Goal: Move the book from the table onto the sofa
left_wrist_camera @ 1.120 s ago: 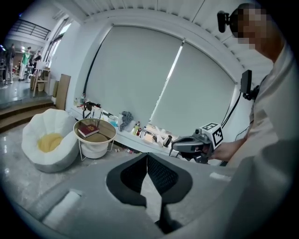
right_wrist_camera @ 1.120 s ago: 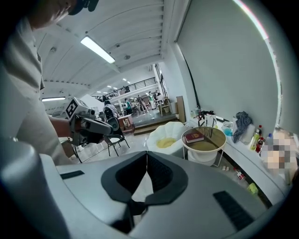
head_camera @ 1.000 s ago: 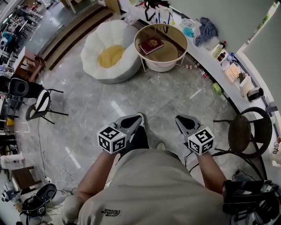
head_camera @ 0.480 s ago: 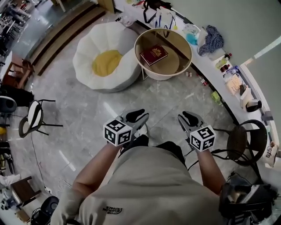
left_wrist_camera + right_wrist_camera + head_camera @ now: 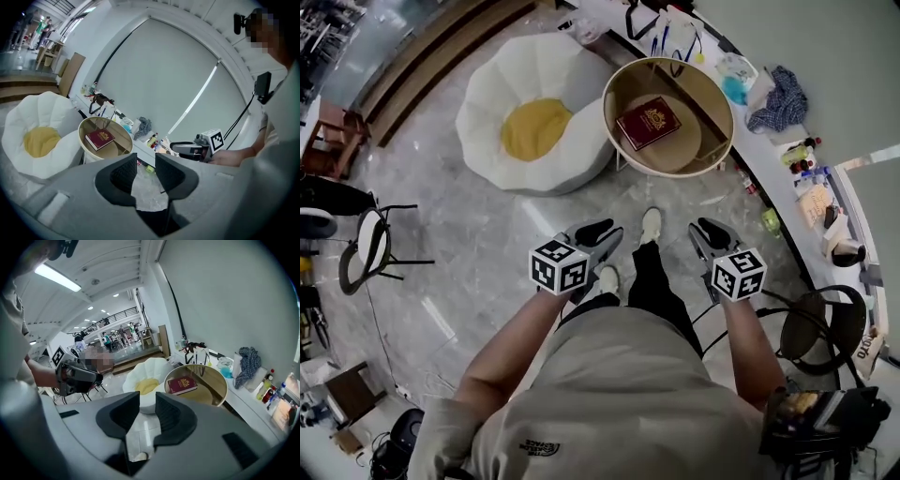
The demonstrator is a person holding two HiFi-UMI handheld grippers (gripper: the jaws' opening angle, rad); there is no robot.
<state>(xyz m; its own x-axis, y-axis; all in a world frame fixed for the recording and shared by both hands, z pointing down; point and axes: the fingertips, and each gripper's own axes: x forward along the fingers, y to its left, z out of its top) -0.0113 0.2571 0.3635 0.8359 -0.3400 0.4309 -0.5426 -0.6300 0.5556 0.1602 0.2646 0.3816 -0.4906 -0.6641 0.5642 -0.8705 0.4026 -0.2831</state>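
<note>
A dark red book (image 5: 648,123) lies flat on the round tan table (image 5: 694,142), ahead of me across the floor. To its left stands the white flower-shaped sofa (image 5: 490,111) with a yellow centre. My left gripper (image 5: 602,232) is held at waist height, well short of the table; its jaws are opening with nothing between them. My right gripper (image 5: 705,231) is level with it, open and empty. The left gripper view shows the book (image 5: 99,138) beyond the left gripper (image 5: 146,161). The right gripper view shows the book (image 5: 182,385) beyond the right gripper (image 5: 147,401).
A curved white ledge (image 5: 769,159) behind the table carries bottles, bags and a blue cloth (image 5: 778,98). A black wire chair (image 5: 811,323) stands at my right, another chair (image 5: 370,239) at the far left. Wooden steps (image 5: 441,52) run past the sofa.
I have walked closer to the table, so book and sofa look nearer. Both grippers moved forward with me and their jaws went from shut to open.
</note>
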